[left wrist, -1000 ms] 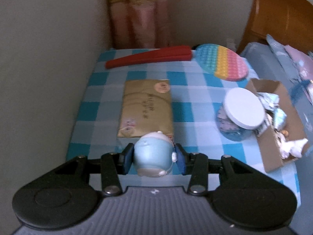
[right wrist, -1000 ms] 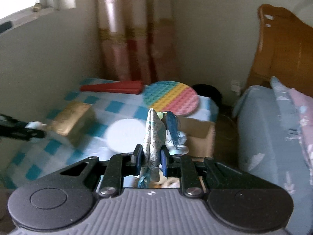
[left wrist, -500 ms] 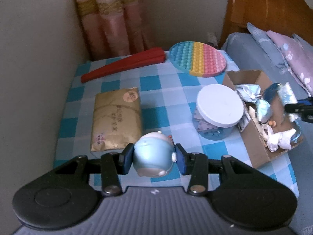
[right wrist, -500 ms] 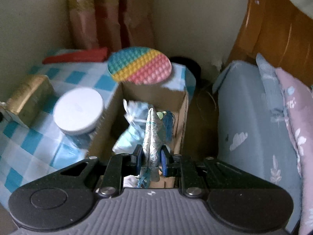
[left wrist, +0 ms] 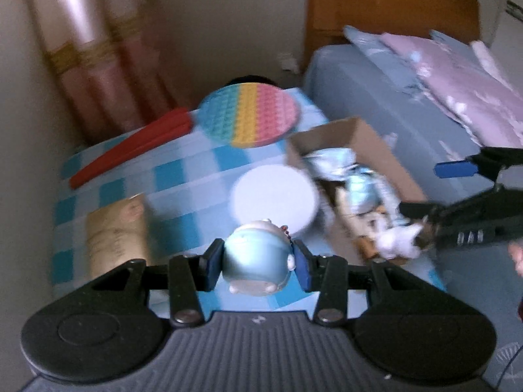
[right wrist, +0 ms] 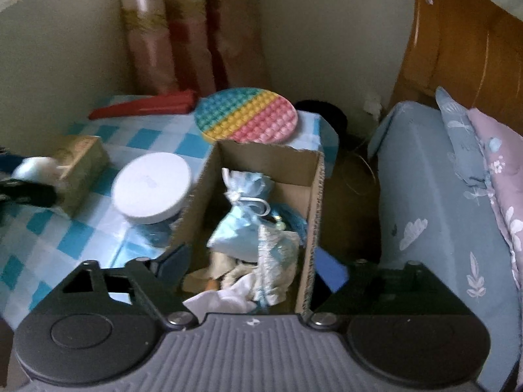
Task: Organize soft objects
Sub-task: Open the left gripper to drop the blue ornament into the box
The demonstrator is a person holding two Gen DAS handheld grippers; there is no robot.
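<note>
My left gripper [left wrist: 256,261] is shut on a round light-blue plush toy [left wrist: 258,259] and holds it above the checked tablecloth, left of the cardboard box [left wrist: 376,143]. In the right wrist view the same toy [right wrist: 32,168] shows blurred at the far left. My right gripper [right wrist: 251,264] hangs over the box [right wrist: 261,160] with its jaws opening wide. A silvery-blue pouch [right wrist: 278,254] lies loose in the box between the jaws, and neither pad touches it. A tied blue bag [right wrist: 242,196] and white cloth also lie inside. The right gripper [left wrist: 428,189] enters the left wrist view from the right.
A white-lidded jar [right wrist: 152,186] stands left of the box. A rainbow bubble mat [right wrist: 245,117] and a red folded object [right wrist: 143,107] lie at the back, and a gold packet [left wrist: 114,232] lies at the left. Right of the table is a bed [right wrist: 425,196] with pillows and a wooden headboard.
The right gripper's jaws have gone from shut on the silvery pouch to wide apart, and the pouch now lies in the box. The left gripper carried the toy rightward toward the box.
</note>
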